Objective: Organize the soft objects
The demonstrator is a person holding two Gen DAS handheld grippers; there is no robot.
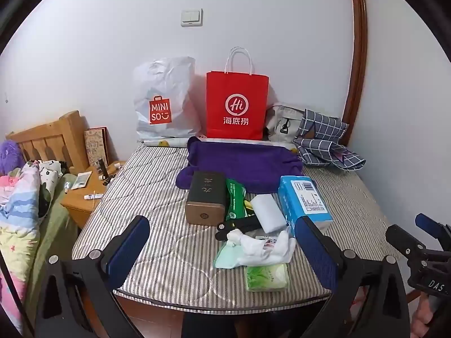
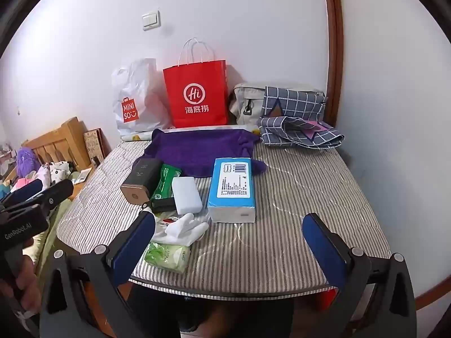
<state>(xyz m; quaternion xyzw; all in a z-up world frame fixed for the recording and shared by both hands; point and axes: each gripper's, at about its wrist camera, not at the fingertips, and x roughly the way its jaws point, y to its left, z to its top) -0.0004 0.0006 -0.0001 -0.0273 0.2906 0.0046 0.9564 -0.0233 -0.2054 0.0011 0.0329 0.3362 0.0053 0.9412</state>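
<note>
the left gripper (image 1: 222, 249) hangs over the near edge of the mattress (image 1: 157, 197), its two flat dark-blue padded fingers (image 1: 128, 249) spread wide with nothing between them. the right gripper (image 2: 229, 246) is the same: matte black frame, blue pads (image 2: 324, 249), jaws fully apart and empty, over bare striped fabric.

just beyond the left gripper's fingers lies the soft clutter. nearest the edge is a squashy green tissue pack (image 1: 266, 277) in glossy film. touching it from behind is a crumpled white glove (image 1: 262, 246), limp knit cloth with its fingers splayed, lying partly on a pale green plastic wrapper (image 1: 225, 256). behind these sit a smooth white rectangular block (image 1: 267, 214), a black strap-like piece (image 1: 239, 226), a crinkly green wipes packet (image 1: 235, 200) and a rigid dark box with a bronze end (image 1: 205, 201). to the right stands a plump blue-and-white tissue brick (image 1: 304, 200), its wrap shiny, corners rounded.

farther back, a deep purple towel (image 1: 242, 163) is spread flat, fuzzy and loosely rumpled at the edges. the mattress is quilted, with fine grey and white stripes.

against the white wall stand a wrinkled white plastic bag (image 1: 163, 98) and a stiff red paper bag (image 1: 236, 104) with twisted cord handles. to their right, a beige canvas bag (image 1: 282, 124) and a folded grey checked cloth (image 1: 324, 140) slump together. at left is a wooden nightstand (image 1: 81, 194).
</note>
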